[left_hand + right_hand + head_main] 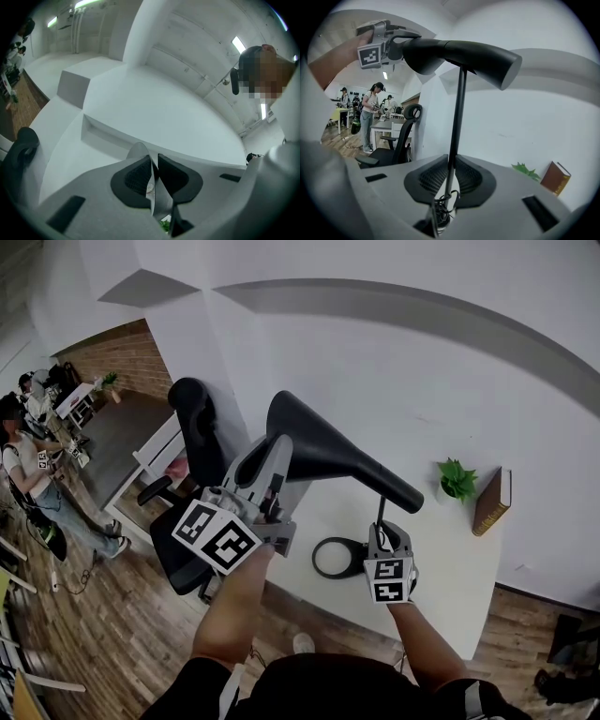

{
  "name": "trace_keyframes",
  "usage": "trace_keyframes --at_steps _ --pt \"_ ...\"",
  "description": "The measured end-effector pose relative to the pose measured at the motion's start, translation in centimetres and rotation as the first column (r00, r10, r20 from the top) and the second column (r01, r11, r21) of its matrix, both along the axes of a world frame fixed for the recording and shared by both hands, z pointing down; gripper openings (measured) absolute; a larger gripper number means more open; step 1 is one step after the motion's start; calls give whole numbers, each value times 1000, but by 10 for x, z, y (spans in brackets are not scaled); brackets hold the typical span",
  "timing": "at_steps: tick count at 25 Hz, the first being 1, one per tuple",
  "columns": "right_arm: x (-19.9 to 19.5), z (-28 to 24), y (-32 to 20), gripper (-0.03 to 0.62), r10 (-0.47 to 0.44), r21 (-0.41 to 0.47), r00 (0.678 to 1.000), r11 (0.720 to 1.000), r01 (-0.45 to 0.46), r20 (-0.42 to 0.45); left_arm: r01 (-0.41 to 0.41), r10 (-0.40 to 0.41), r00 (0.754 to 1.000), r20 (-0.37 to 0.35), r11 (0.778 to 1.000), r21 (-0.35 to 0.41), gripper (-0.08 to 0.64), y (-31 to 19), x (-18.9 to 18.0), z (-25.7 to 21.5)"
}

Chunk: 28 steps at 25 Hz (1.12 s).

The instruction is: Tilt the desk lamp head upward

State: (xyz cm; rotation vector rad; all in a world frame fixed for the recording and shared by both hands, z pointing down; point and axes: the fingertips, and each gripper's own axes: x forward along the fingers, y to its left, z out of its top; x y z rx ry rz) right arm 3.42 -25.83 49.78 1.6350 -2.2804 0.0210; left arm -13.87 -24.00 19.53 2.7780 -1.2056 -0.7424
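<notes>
My left gripper [154, 174], jaws narrow, pinches the thin rim of the lamp head [328, 451], mid-frame above the desk [450, 559]. My right gripper [449, 180] clamps the pole [457, 117] low. The tilt seems to be in hand; next, lift the rim and brace the pole.

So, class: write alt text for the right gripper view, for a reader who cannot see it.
The right gripper clamps a black desk lamp's thin stem; above, the left gripper grips the lamp head. A plant and a book sit by the white wall.
</notes>
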Motion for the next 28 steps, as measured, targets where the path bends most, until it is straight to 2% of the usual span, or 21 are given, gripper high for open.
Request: trace_keyframes --at_steps 4,7,10,13,15,17,24,28 --pt "-2 0 0 43 -2 -2 1000 1000 2 1 2 -2 999 -37 1000 -4 40 0 -4 1" --pt "0 1 0 44 -38 -12 999 999 38 4 0 -1 997 -73 1000 -6 40 0 -3 2" --pt "0 1 0 44 -76 -25 997 997 76 5 -7 6 997 -78 1000 -5 40 0 -3 4" --pt "0 1 1 53 -84 -21 996 996 84 1 46 -44 998 -47 998 32 54 2 -4 3" --pt "0 -1 5 136 -77 -12 997 997 77 12 95 -93 995 -38 994 54 167 6 -7 3" --pt "1 -6 11 167 -63 6 997 998 63 38 145 -144 989 -19 988 61 215 9 -14 6" --pt "13 -23 40 182 -83 31 989 996 80 123 269 -276 960 50 956 118 242 41 -29 33" --pt "19 -32 54 183 -94 43 985 995 88 146 301 -320 935 150 944 138 242 62 -22 59"
